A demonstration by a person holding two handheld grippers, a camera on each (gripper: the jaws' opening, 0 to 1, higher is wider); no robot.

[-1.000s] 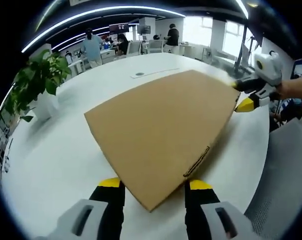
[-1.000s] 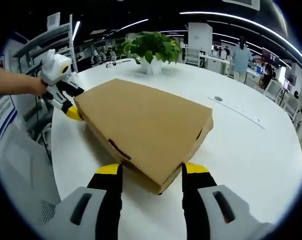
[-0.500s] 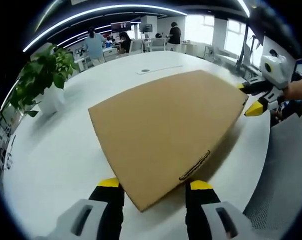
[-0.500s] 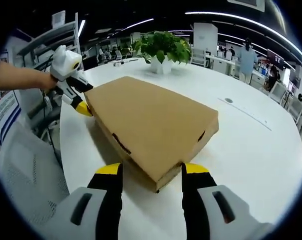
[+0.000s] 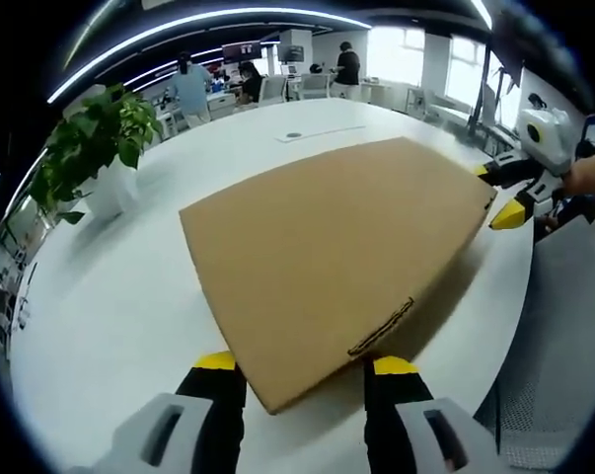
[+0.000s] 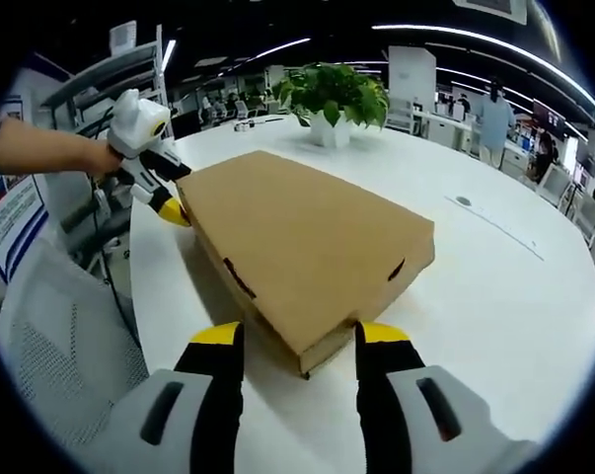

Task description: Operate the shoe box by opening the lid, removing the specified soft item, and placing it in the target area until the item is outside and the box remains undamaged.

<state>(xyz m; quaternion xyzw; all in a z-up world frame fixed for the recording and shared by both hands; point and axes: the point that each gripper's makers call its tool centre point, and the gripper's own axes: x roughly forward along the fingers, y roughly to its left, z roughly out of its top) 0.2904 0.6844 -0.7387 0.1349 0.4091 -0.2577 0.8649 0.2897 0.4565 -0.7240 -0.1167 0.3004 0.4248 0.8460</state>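
Since a second ago, both my grippers backed slightly off box corners; box (image 5: 332,267) unmoved, lid shut, flat on white table (image 5: 110,296).
Left gripper (image 5: 303,367): jaws spread wide, straddling near corner, gripping nothing.
Right gripper (image 6: 299,341): jaws spread wide at opposite corner, gripping nothing.
Potted plant (image 6: 332,94) beyond box.
Mesh chair (image 6: 50,336) beside table.
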